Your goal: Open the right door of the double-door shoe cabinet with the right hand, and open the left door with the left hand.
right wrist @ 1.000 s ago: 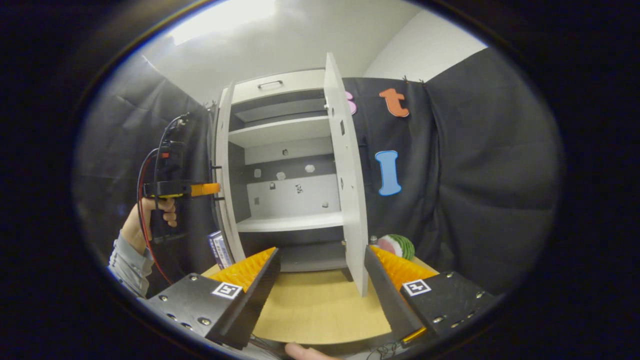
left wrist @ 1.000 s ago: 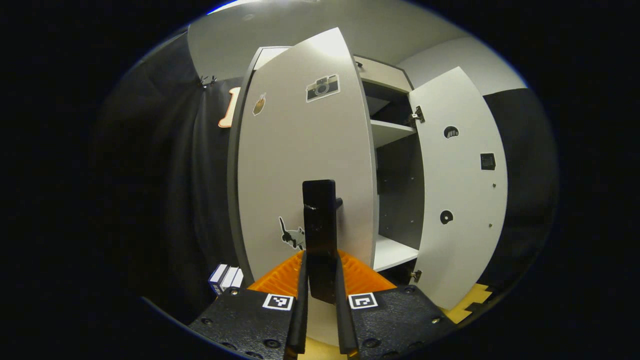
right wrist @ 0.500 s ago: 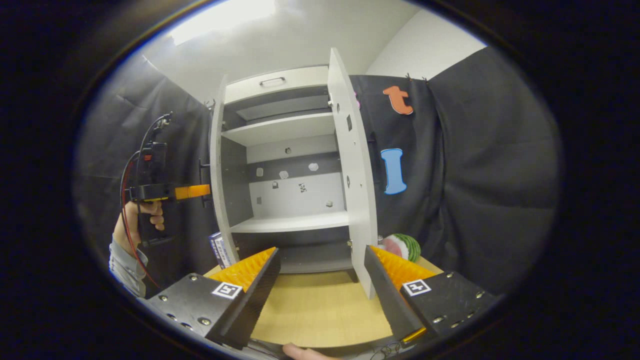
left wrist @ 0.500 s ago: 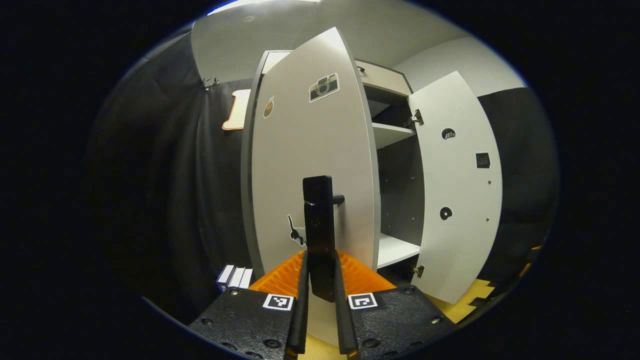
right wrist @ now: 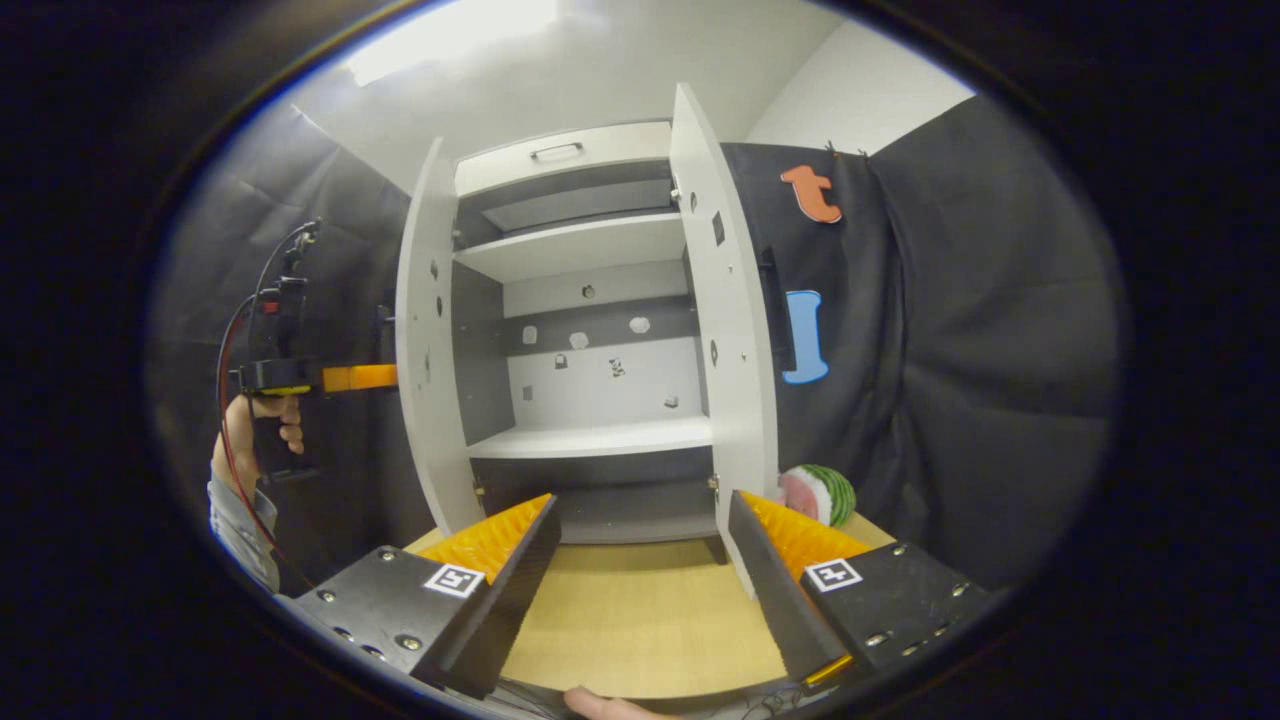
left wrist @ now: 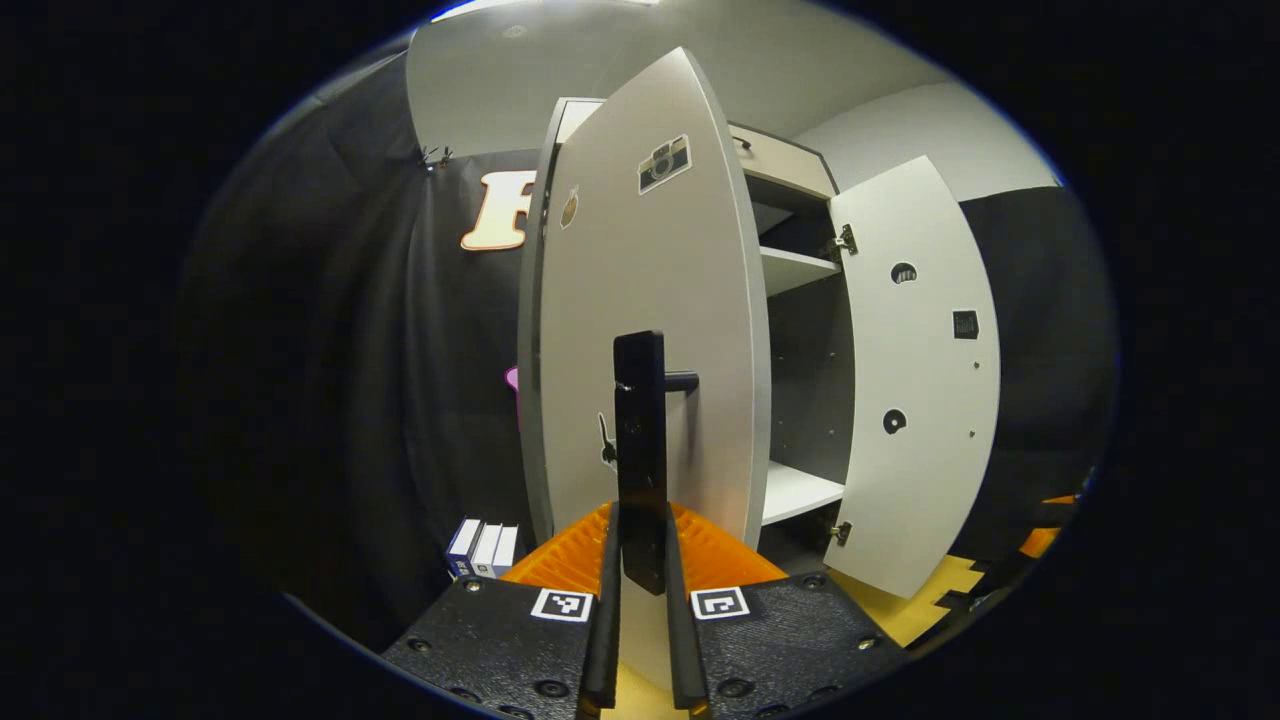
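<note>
The white shoe cabinet (right wrist: pixel 585 250) stands with both doors swung out. In the left gripper view my left gripper (left wrist: pixel 640 520) is shut on the black bar handle (left wrist: pixel 640 430) of the left door (left wrist: pixel 650 300), which carries a camera sticker. The right door (left wrist: pixel 920 380) hangs open beyond it. In the right gripper view my right gripper (right wrist: pixel 640 525) is open with nothing between its fingers, low over the wooden table (right wrist: pixel 640 610) and facing the empty shelves. There the left door (right wrist: pixel 425 350) is edge-on, and the left gripper (right wrist: pixel 345 378) and the hand (right wrist: pixel 255 430) holding it are behind it. The right door (right wrist: pixel 735 330) stands wide.
A watermelon-like ball (right wrist: pixel 822 493) lies on the table just right of the right door. Several small books (left wrist: pixel 485 547) stand at the foot of the left door. Black cloth walls close in on both sides of the cabinet.
The left door has swung farther outward with my left gripper on its handle. The right gripper stays open and the right door looks a little wider.
</note>
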{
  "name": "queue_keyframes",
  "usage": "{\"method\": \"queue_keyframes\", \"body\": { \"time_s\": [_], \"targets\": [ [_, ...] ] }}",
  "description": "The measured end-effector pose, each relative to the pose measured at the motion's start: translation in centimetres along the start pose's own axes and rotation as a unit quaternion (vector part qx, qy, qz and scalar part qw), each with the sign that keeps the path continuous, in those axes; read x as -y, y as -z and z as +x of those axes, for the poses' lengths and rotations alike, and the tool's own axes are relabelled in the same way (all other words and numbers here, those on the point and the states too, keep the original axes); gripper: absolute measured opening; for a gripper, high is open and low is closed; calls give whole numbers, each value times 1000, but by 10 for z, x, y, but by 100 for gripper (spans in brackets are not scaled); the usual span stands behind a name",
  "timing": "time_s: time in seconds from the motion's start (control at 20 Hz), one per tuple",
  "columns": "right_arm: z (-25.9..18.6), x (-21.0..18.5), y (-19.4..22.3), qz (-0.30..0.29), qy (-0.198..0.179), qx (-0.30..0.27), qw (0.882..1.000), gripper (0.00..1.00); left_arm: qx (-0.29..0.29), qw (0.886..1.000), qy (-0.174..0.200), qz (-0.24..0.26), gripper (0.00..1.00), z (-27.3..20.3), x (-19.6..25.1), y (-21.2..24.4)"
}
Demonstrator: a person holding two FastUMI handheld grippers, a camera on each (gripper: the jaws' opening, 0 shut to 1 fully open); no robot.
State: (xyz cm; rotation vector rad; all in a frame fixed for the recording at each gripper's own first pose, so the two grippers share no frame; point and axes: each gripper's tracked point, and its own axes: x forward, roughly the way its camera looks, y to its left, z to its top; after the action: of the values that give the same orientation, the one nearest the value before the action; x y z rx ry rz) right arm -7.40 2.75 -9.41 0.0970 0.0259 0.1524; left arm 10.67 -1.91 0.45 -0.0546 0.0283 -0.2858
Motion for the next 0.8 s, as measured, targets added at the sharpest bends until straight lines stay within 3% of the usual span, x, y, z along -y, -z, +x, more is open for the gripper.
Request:
{"method": "queue_keyframes", "body": {
  "time_s": [0.25, 0.4, 0.55, 0.8],
  "targets": [
    [8, 8, 4, 16, -1, -1, 1000, 100, 2, 999, -48, 15, 13, -7, -29, 0],
    [15, 8, 6, 23, -6, -3, 1000, 98, 5, 994, -109, 24, 3, -12, -64, 0],
    [19, 10, 9, 24, -9, -9, 1000, 98, 9, 998, -69, 6, 2, -12, -50, -2],
    [19, 14, 12, 27, -7, -11, 1000, 98, 7, 997, -77, 7, 1, -14, -56, 0]
  ]
}}
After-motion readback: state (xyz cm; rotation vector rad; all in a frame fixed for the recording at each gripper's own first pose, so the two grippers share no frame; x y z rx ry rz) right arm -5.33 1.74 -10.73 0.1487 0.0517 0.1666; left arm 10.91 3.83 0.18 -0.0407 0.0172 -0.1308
